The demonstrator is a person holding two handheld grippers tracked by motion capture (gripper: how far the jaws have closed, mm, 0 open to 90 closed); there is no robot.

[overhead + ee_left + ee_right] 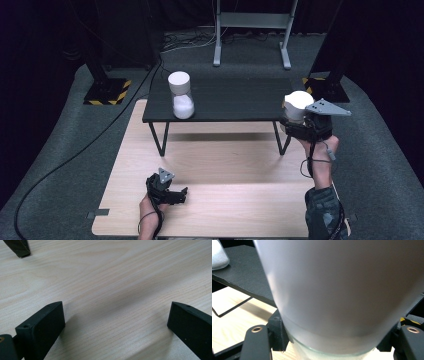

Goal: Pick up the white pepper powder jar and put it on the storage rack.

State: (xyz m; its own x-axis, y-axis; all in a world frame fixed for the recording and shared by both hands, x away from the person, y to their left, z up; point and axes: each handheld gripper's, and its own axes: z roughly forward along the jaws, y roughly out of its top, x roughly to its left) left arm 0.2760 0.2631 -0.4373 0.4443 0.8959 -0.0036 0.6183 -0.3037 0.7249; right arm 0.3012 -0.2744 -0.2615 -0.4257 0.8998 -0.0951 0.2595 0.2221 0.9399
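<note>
Dark curtains ring our pale wood-grain table [210, 200]. Our right gripper [296, 121] clamps a smooth frosted jar [297, 105], held at the matte black shelf's [225, 97] near corner; slick glass may slip or clip that edge. Our left gripper [176, 192] rests wide open, empty, well away from the jar.

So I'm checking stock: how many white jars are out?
2. One jar stands on the black shelf's left end; the other jar is gripped by the right gripper at its right end.
</note>
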